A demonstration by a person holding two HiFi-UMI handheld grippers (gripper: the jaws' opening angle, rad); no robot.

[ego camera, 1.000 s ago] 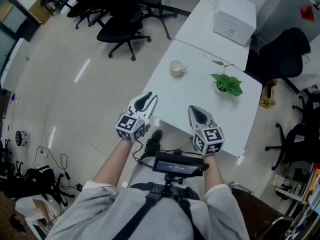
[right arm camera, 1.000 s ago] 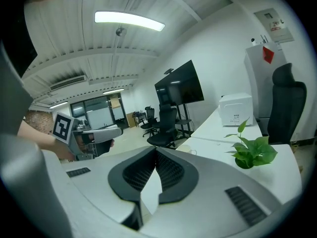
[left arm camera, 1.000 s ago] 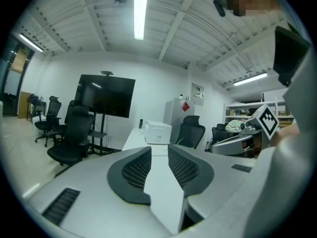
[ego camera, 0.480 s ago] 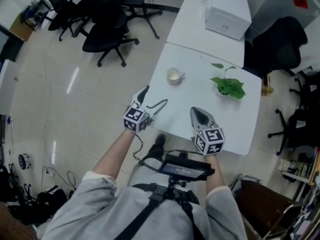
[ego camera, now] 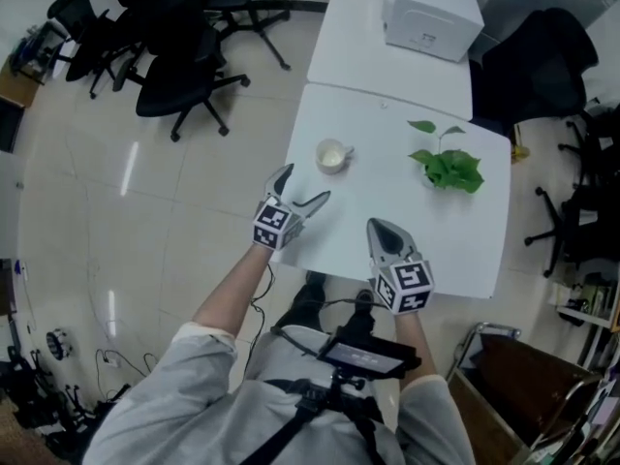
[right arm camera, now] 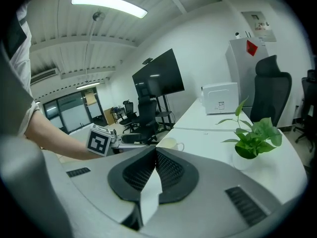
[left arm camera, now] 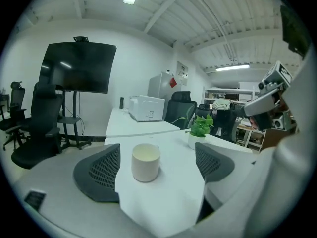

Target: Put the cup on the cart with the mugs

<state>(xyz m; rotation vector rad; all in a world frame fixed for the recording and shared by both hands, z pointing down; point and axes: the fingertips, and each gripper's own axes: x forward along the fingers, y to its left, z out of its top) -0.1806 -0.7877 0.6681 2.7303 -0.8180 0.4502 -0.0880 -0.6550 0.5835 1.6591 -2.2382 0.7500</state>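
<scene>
A cream cup with its handle to the right stands near the left edge of the white table. My left gripper hovers just short of it over the table's near-left corner. Its jaws are opening and nothing is between them. In the left gripper view the cup stands upright ahead, framed by the two spread fingers but beyond their tips. My right gripper is shut and empty over the table's front edge. The right gripper view shows the cup past its closed tips.
A potted green plant stands on the table to the right of the cup. On the adjoining far table sits a white box. Black office chairs stand on the floor at the left, more chairs at the right.
My left gripper has opened from nearly shut to wide and moved forward, closer to the cup. The right gripper stays shut near the table's front edge.
</scene>
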